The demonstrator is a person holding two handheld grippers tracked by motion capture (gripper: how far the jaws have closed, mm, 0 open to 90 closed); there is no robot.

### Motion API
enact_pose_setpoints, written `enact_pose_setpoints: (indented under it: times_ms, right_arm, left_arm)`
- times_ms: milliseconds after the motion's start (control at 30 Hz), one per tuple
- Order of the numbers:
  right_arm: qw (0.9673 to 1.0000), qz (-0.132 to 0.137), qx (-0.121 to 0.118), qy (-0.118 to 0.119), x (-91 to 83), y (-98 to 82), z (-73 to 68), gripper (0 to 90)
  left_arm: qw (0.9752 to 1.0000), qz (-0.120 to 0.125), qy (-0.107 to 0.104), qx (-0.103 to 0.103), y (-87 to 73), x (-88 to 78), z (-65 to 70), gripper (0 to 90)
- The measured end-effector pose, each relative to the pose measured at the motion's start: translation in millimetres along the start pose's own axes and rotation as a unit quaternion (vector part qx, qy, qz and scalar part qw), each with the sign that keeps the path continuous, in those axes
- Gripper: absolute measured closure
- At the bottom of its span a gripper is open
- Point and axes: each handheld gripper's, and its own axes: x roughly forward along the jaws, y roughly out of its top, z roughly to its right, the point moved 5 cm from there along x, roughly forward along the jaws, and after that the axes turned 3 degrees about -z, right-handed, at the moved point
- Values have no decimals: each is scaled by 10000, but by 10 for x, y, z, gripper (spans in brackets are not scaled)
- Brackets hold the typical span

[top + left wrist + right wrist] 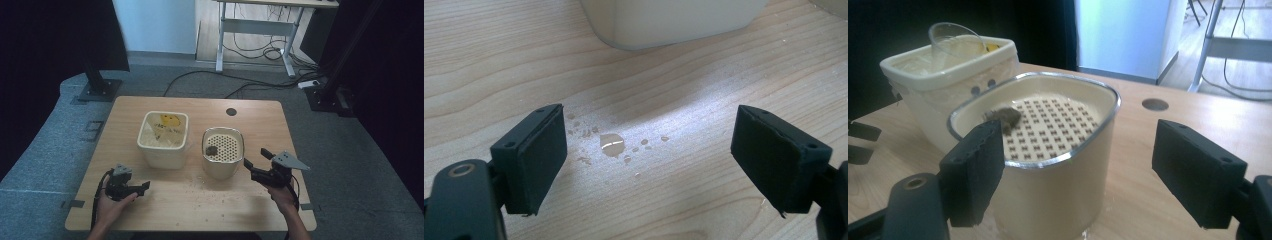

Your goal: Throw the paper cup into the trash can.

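Observation:
Two cream tubs stand mid-table. The left tub (163,140) (948,80) is square and holds a clear plastic cup (955,37) and something yellow. The right tub (223,152) (1048,165) has a metal rim and a perforated insert with a dark lump (210,149) (1005,116) on it. My left gripper (142,188) (649,160) is open low over the wood near the front left, over small water drops (611,144). My right gripper (256,157) (1078,170) is open just right of the perforated tub, with nothing between its jaws.
The wooden table (200,210) has crumbs scattered in front of the tubs and a round cable hole (231,111) at the back. Beyond it are a dark stand base (100,90), floor cables (240,80) and a desk frame (255,30).

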Motion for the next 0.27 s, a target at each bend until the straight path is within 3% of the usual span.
enact_pose_setpoints:
  times_ms: [267]
  right_arm:
    - [9999, -70, 77, -36, 25, -142, 60, 201]
  left_arm:
    - [10000, 41, 43, -4, 11, 0, -18, 150]
